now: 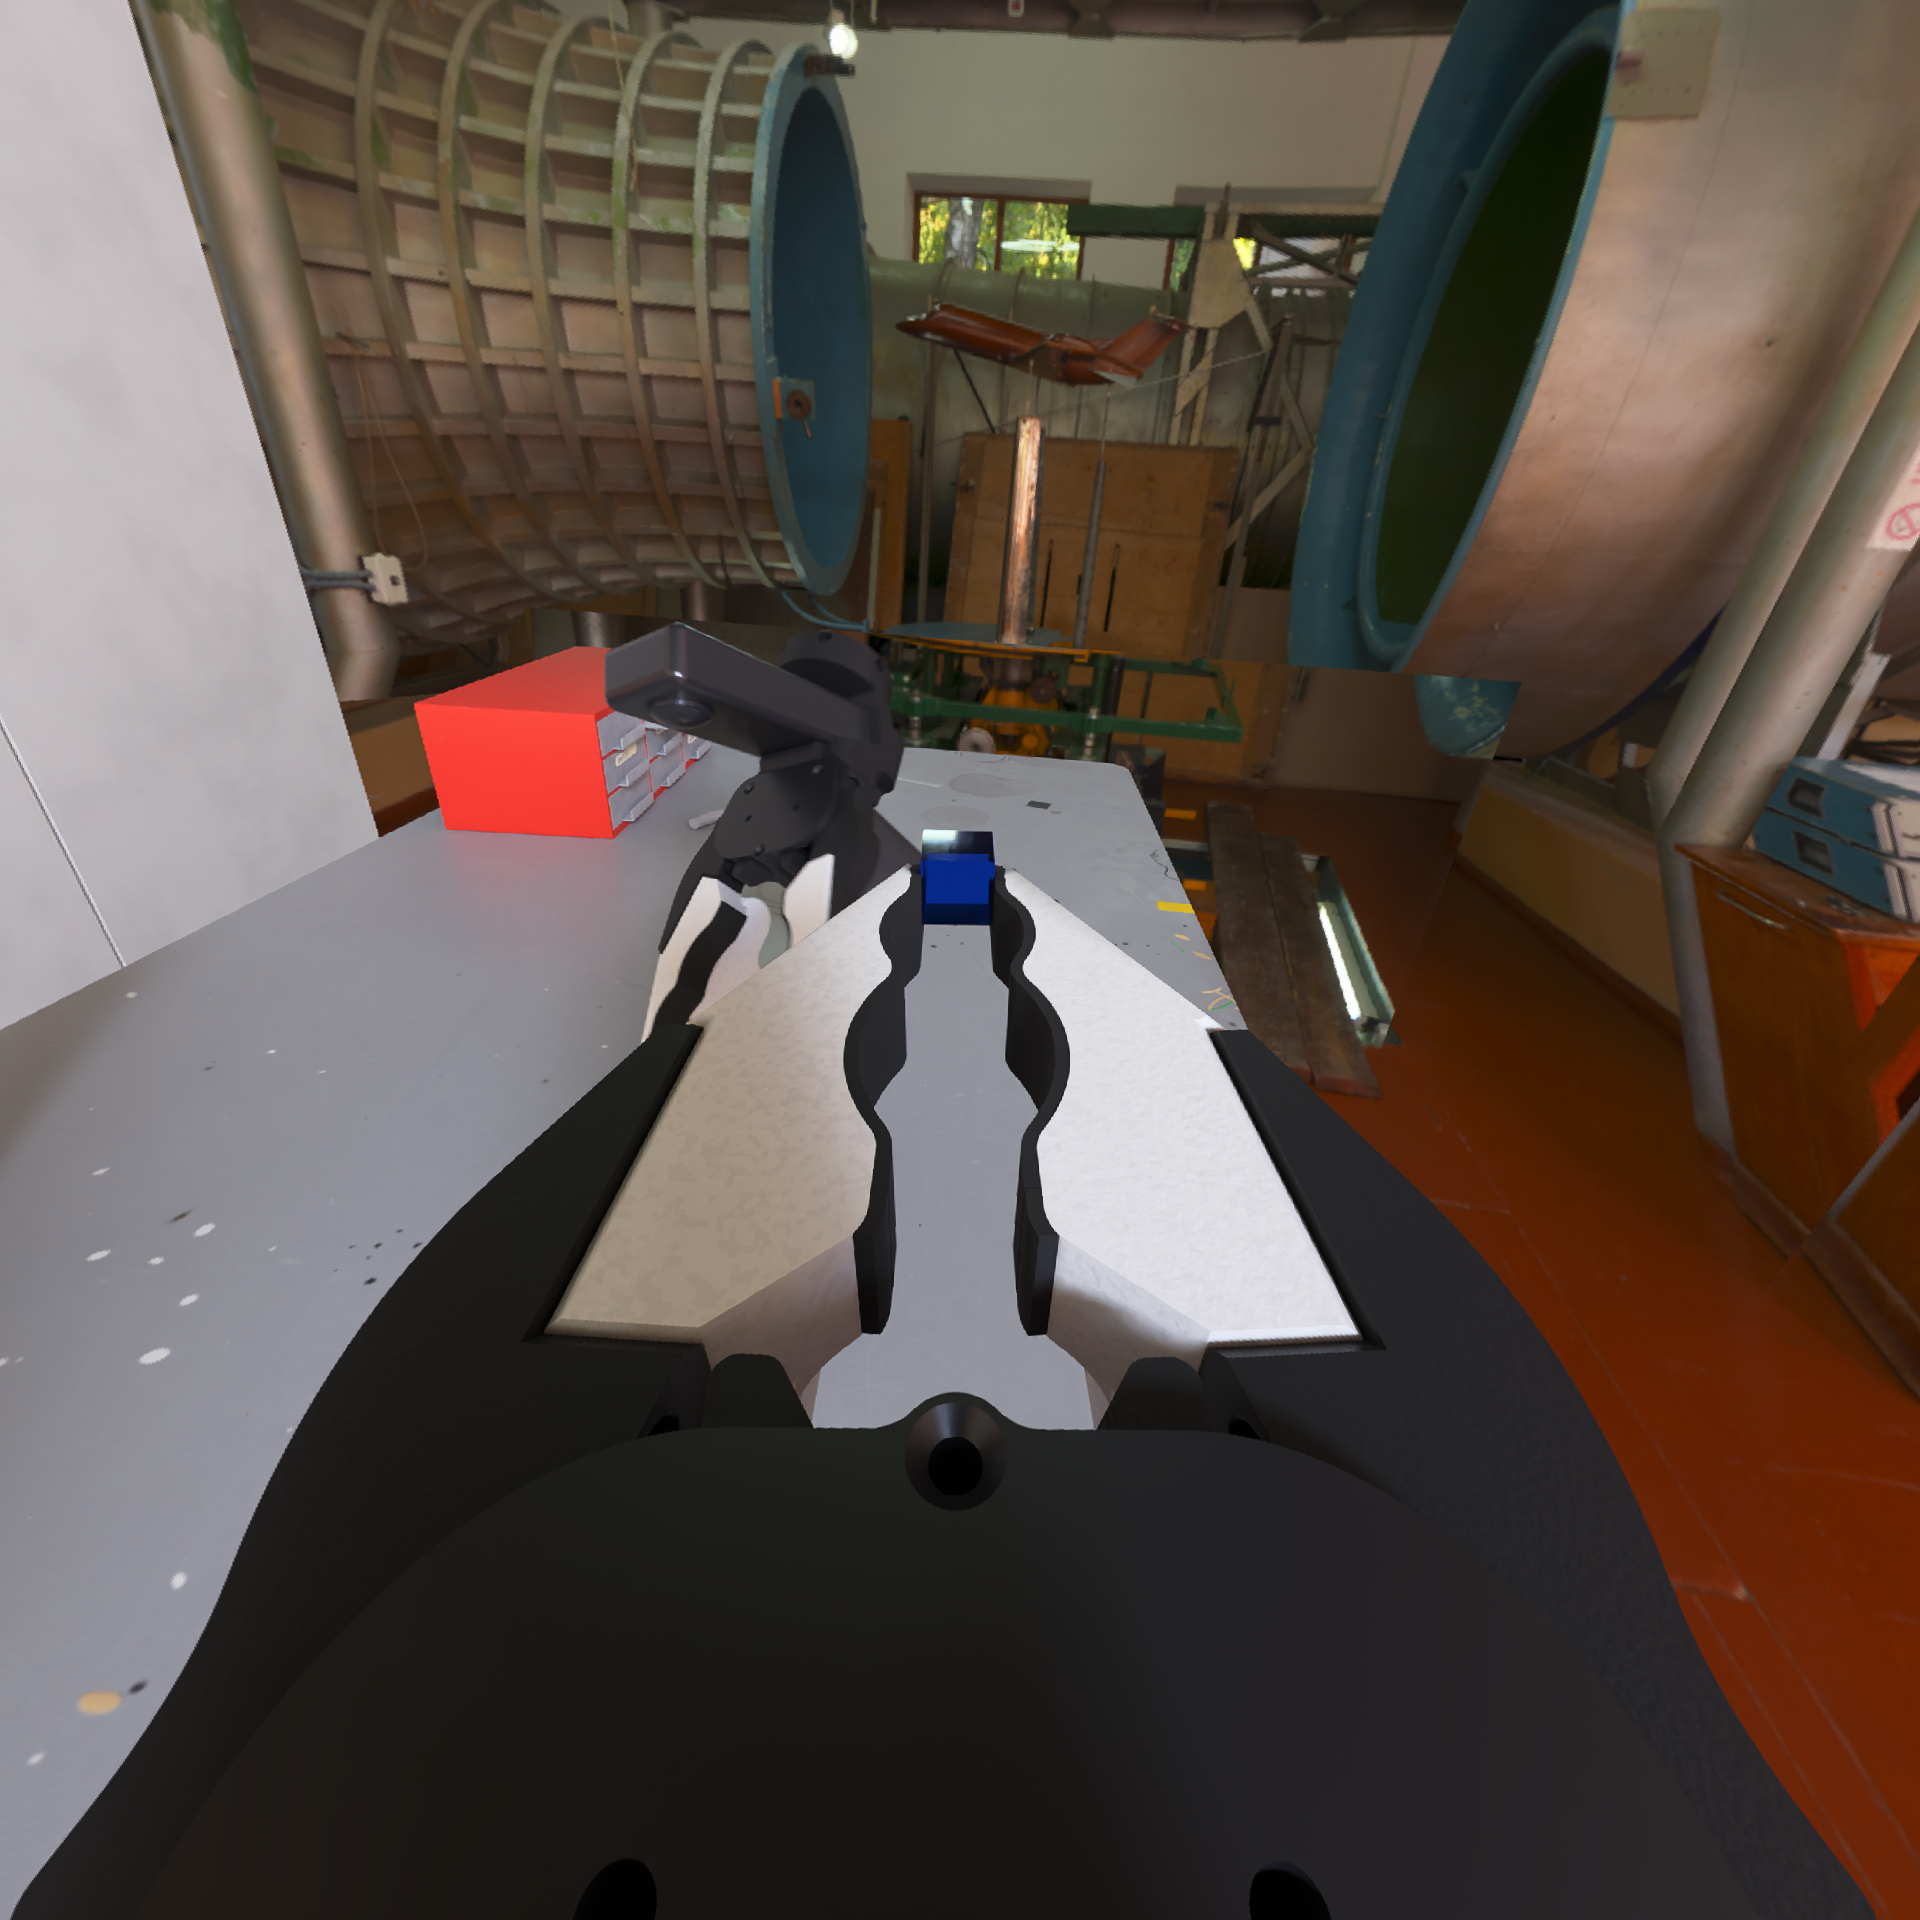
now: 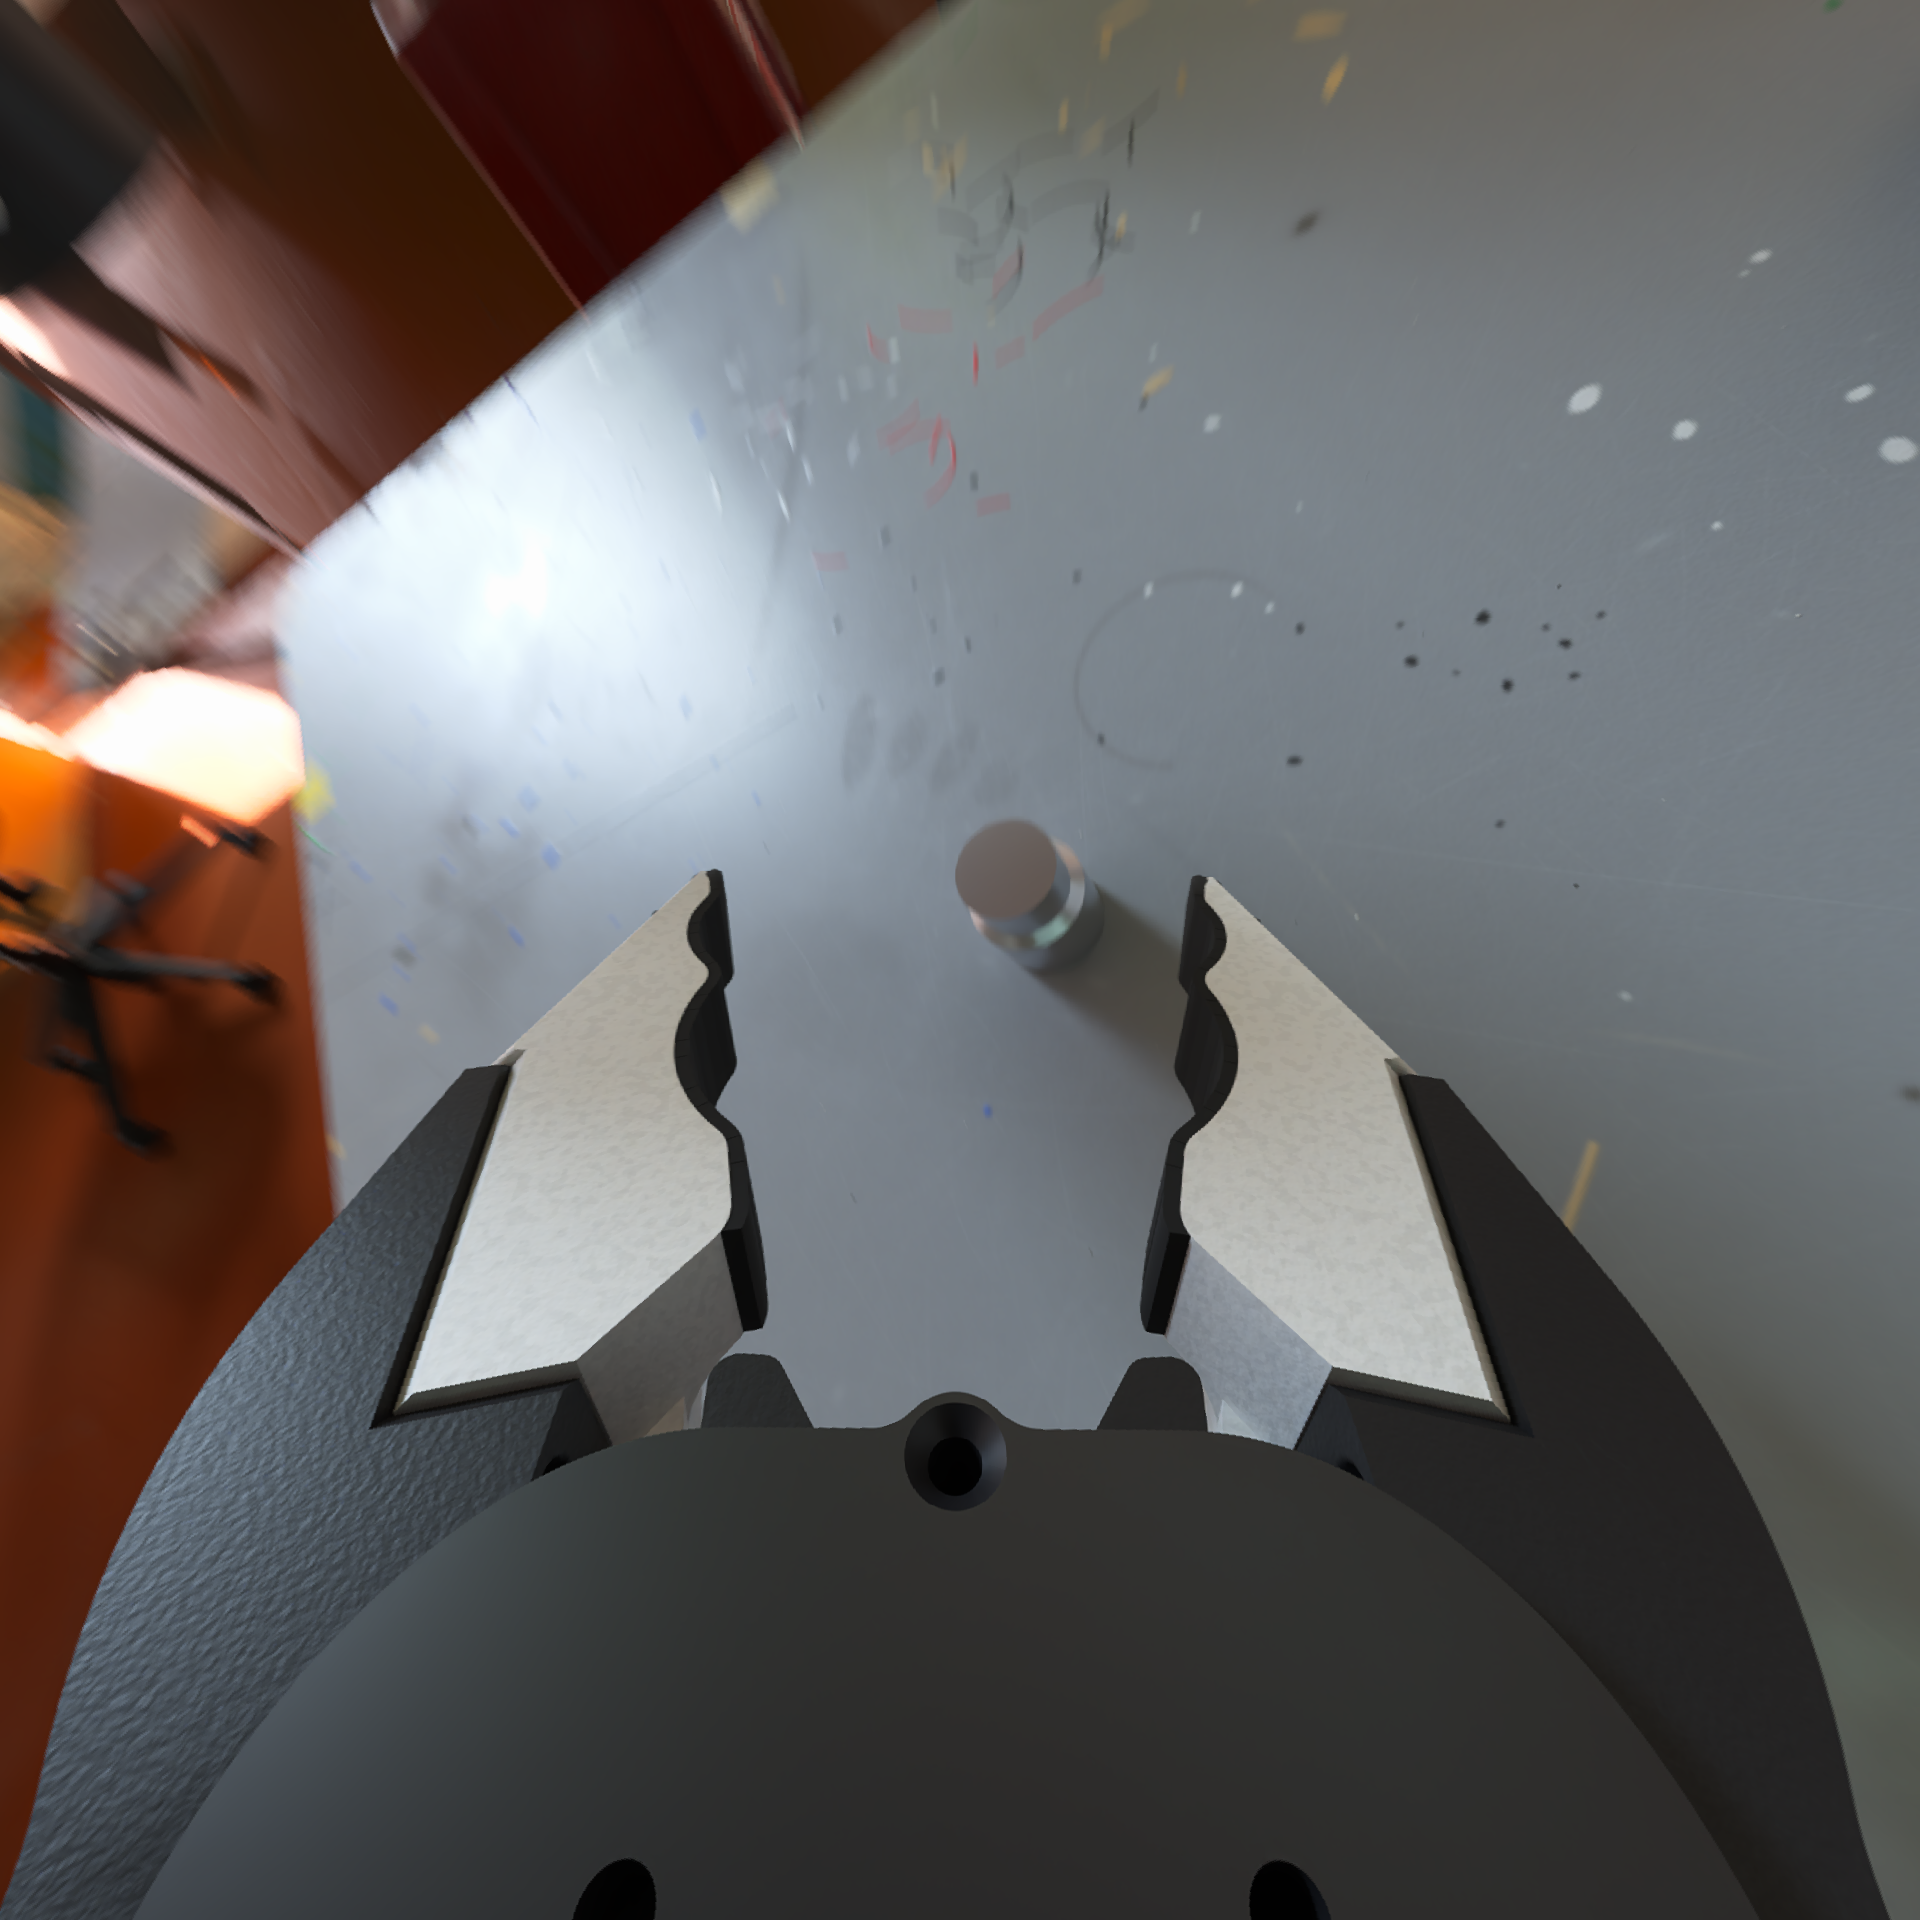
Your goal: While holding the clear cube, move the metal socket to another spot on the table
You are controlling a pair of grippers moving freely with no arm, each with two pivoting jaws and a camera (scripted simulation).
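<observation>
I can't read any writing here; the pink sign on the pillar at my right is cut off.

My own left gripper is covering the lower part of the cube I am pinching, so only its blue face and a glinting top are showing between the tips. My right gripper, farther off, is partly hiding behind my left finger, and its body is blocking the right end of the red drawer box. In the right wrist view the floor and furniture past the table edge are smearing into blur, and the scattered marks on the tabletop are staying too small and soft to tell apart.
</observation>
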